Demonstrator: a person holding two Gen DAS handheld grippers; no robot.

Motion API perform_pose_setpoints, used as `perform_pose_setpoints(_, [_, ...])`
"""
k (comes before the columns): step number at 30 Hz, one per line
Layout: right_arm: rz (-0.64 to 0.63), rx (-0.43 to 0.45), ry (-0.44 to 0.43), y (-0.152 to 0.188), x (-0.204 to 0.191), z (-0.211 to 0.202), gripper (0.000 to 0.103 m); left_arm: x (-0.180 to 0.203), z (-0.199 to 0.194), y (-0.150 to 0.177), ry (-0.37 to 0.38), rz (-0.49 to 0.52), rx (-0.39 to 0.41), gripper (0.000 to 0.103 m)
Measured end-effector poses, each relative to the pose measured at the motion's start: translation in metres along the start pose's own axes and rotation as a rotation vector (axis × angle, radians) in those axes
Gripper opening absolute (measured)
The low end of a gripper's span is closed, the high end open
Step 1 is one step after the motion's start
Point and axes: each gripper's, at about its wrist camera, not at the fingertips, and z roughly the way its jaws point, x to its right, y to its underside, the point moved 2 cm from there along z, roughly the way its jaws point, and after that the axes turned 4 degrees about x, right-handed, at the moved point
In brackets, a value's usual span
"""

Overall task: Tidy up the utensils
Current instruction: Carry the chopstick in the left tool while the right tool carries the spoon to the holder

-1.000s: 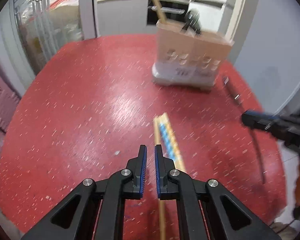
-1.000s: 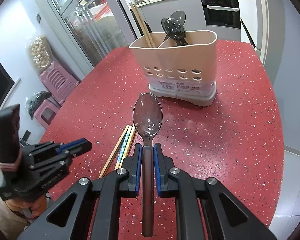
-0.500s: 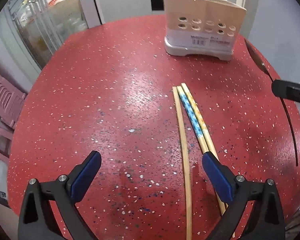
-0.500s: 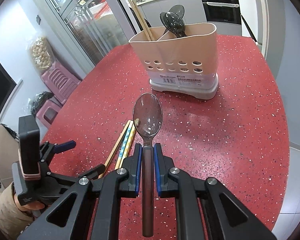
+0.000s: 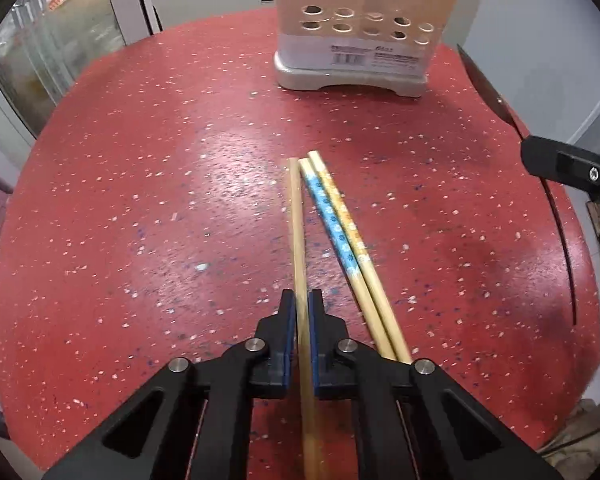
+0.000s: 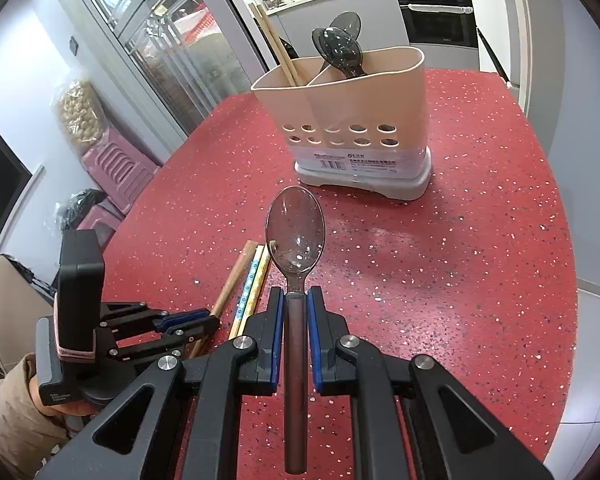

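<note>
While three chopsticks lie together mid-table [image 5: 140, 200], the left gripper [image 5: 302, 304] is clamped on the plain chopstick [image 5: 296, 220]; the two patterned chopsticks [image 5: 336, 216] lie just beside it. Right gripper [image 6: 294, 300]: clamped on one spoon [image 6: 295, 236], off the surface. One caddy [image 6: 352, 120] near the far edge holds two dark spoons [image 6: 340, 48] and two chopsticks; open tabletop lies between.

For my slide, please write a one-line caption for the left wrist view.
Left claw shut on plain wooden chopstick, two patterned chopsticks beside it, on red speckled table.
</note>
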Motion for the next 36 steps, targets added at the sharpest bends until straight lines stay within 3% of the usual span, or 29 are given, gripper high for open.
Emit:
perform_pose_setpoints(14, [-0.015, 0.093, -0.014, -0.018, -0.002, -0.023, 0.013, -0.018, -0.058, -0.011, 0.080, -0.166, 0.262, 0.031])
perform_pose_setpoints(25, [-0.058, 0.201, 0.018, -0.069, -0.006, -0.044, 0.013, -0.025, -0.118, -0.093, 0.128, -0.195, 0.509, 0.031])
perform_pose_setpoints(36, [-0.089, 0.341, 0.026, -0.140, 0.000, -0.047, 0.013, -0.026, -0.139, -0.185, 0.146, -0.188, 0.676, 0.031])
